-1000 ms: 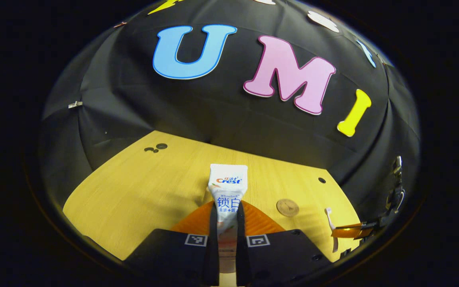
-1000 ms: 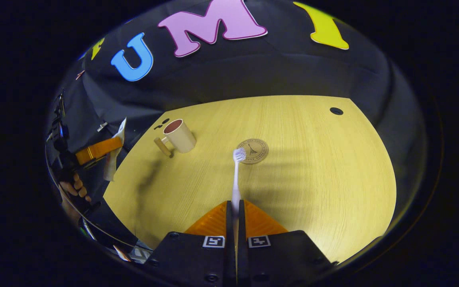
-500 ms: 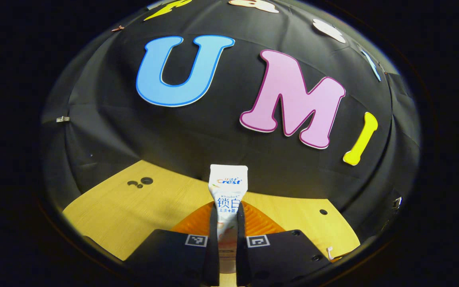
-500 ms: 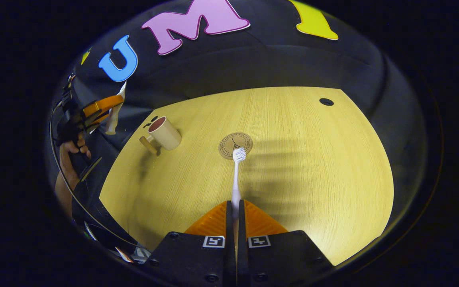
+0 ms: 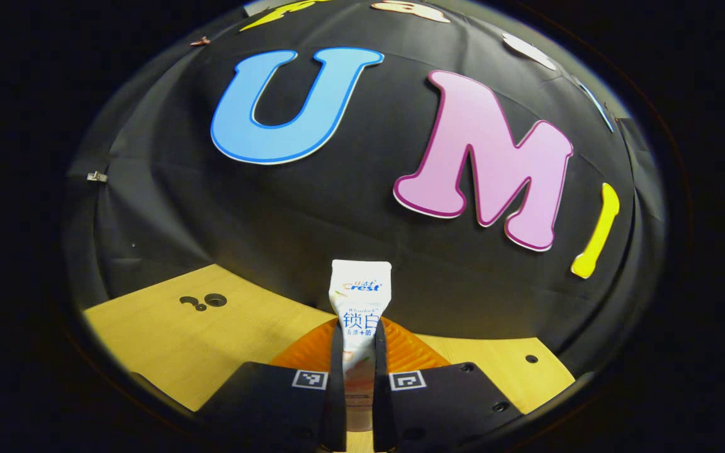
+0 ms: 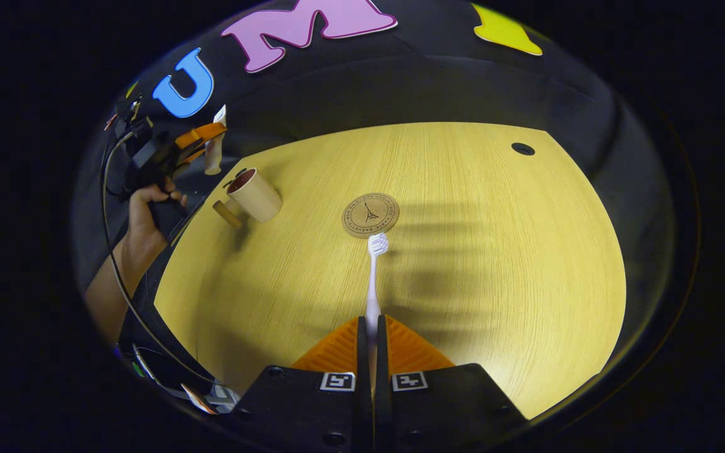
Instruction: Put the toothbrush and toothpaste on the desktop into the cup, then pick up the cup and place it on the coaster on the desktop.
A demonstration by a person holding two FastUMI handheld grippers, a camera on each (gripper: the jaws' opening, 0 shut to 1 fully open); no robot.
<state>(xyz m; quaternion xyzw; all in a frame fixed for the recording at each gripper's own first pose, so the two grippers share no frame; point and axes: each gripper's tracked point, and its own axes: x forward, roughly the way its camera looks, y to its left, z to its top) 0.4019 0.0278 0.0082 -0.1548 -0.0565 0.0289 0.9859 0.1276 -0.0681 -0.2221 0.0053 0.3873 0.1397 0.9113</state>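
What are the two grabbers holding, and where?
Left gripper pinches the toothpaste around its lower body; right gripper pinches the toothbrush by its handle.

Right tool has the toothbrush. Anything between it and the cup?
Nothing visible. The right tool holds the white toothbrush over bare yellow wooden desktop; the beige cup stands open-mouthed to the far left, and the round cork coaster lies off that path.
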